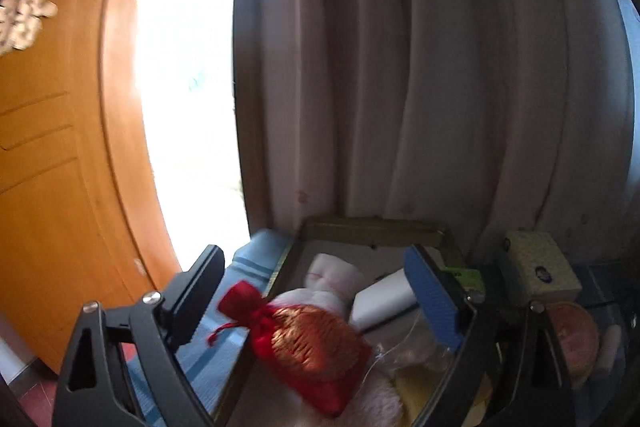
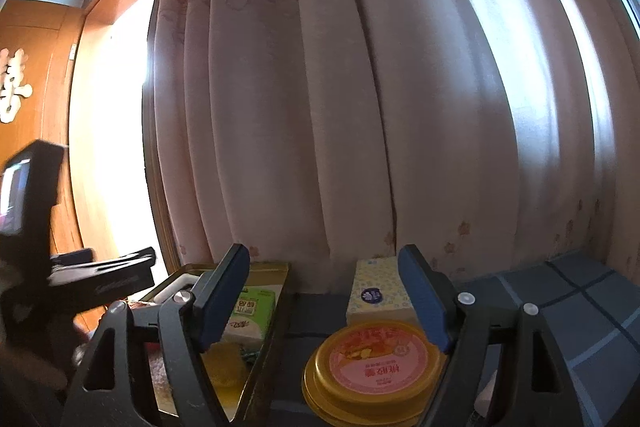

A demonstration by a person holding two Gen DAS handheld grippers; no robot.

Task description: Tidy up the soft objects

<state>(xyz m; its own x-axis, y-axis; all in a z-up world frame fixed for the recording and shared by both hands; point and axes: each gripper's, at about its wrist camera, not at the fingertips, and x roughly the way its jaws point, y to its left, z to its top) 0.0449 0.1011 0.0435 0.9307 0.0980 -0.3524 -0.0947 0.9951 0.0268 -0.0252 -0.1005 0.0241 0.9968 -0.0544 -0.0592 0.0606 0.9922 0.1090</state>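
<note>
My left gripper (image 1: 314,259) stands open above a gold-rimmed box (image 1: 372,227). A red drawstring pouch with a gold mesh front (image 1: 304,343) lies slanted between its fingers, blurred, with neither pad pressing on it. Under the pouch the box holds a rolled white towel (image 1: 332,279), a white block (image 1: 384,299), something pink and fluffy (image 1: 376,403) and a yellow piece (image 1: 412,387). My right gripper (image 2: 324,255) is open and level, over a round gold tin (image 2: 372,367) that it does not squeeze. The left gripper (image 2: 112,275) shows at the left of the right wrist view.
A pale yellow tissue pack (image 2: 376,291) stands behind the tin against the curtain (image 2: 360,107). A green carton (image 2: 252,315) sits in the box (image 2: 192,269). A blue striped cloth (image 1: 256,263) lies left of the box. An orange wooden door (image 1: 52,147) and a bright doorway fill the left.
</note>
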